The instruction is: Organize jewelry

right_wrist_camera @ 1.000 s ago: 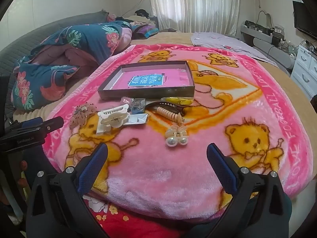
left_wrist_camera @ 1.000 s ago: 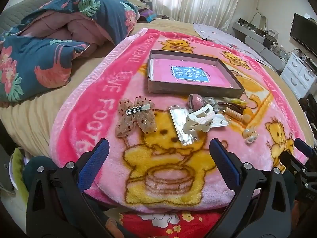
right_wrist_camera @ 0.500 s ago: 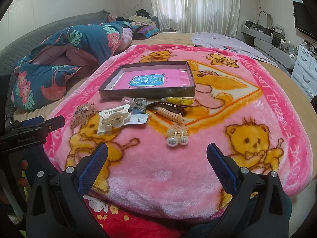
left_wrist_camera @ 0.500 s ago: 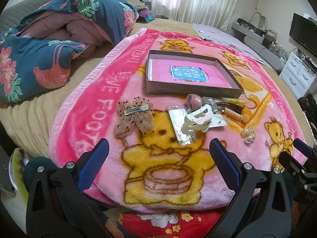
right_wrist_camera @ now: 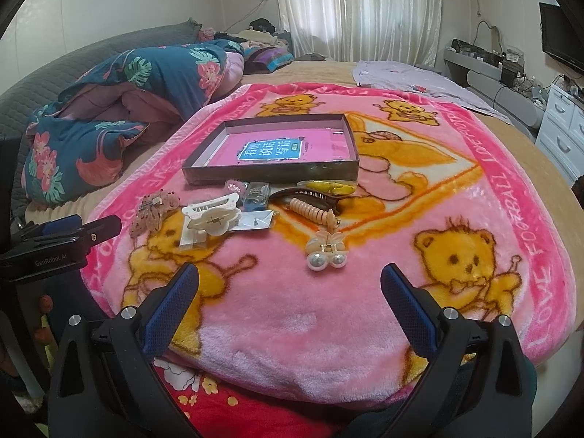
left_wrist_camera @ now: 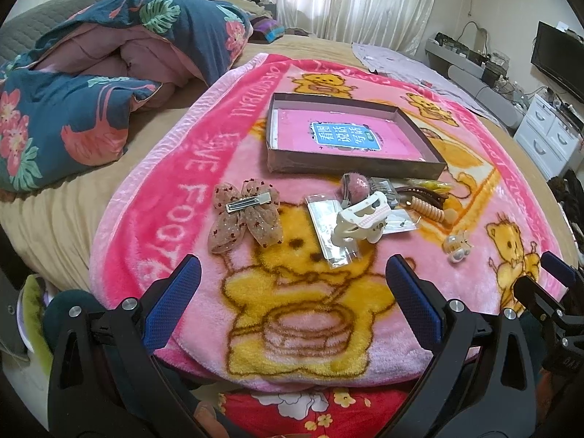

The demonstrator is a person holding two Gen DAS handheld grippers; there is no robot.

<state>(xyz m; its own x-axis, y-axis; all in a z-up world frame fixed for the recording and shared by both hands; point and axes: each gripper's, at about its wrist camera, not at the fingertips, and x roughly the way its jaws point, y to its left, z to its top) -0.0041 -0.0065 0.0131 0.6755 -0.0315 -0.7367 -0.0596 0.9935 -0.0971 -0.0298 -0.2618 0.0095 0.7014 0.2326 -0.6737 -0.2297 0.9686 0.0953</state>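
Observation:
A shallow brown box [left_wrist_camera: 350, 164] [right_wrist_camera: 270, 175] with a pink lining lies on the pink bear blanket. In front of it lie hair accessories: a mesh bow clip [left_wrist_camera: 246, 217] [right_wrist_camera: 153, 210], a white claw clip [left_wrist_camera: 359, 219] [right_wrist_camera: 213, 215], clear packets [left_wrist_camera: 330, 230], a beige spiral tie [right_wrist_camera: 314, 213], a dark clip [right_wrist_camera: 310, 195], a yellow clip [right_wrist_camera: 328, 187] and a pearl clip [left_wrist_camera: 456, 246] [right_wrist_camera: 326, 252]. My left gripper [left_wrist_camera: 292, 303] is open and empty, short of the bow clip. My right gripper [right_wrist_camera: 290, 306] is open and empty, short of the pearl clip.
A rumpled blue floral quilt [left_wrist_camera: 91, 84] [right_wrist_camera: 120, 109] lies to the left on the bed. A lilac cloth [right_wrist_camera: 419, 76] lies at the far right. White drawers [left_wrist_camera: 551, 135] and a TV stand by the right wall.
Both views have crept slightly forward; the items sit a little nearer. Nothing was grasped or moved.

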